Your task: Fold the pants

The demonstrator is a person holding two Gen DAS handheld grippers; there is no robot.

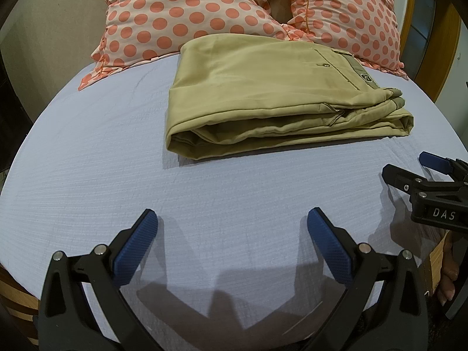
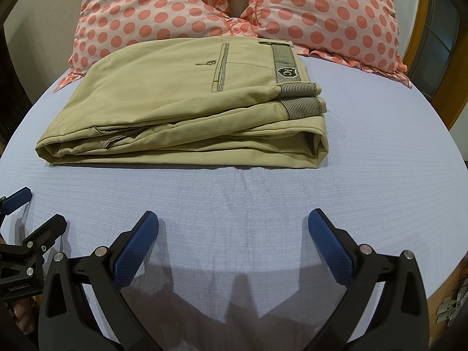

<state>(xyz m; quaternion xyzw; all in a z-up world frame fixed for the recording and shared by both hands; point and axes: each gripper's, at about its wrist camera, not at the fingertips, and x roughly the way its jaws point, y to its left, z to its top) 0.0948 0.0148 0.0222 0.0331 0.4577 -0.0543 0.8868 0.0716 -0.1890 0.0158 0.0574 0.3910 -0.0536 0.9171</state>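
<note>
Khaki pants [image 1: 263, 93] lie folded in a flat stack on the pale blue bed sheet [image 1: 117, 175], back pocket and striped waistband on top; they also show in the right wrist view [image 2: 181, 105]. My left gripper [image 1: 232, 219] is open and empty, hovering over the sheet in front of the pants. My right gripper [image 2: 233, 219] is open and empty, also short of the pants' near edge. The right gripper shows at the right edge of the left wrist view [image 1: 409, 166], and the left gripper at the left edge of the right wrist view [image 2: 35, 207].
Two pink polka-dot pillows [image 1: 181, 14] [image 1: 345, 8] lean behind the pants at the head of the bed. The wooden bed frame [image 1: 17, 295] shows at the lower left, and a wooden frame [image 2: 424, 14] stands at the right.
</note>
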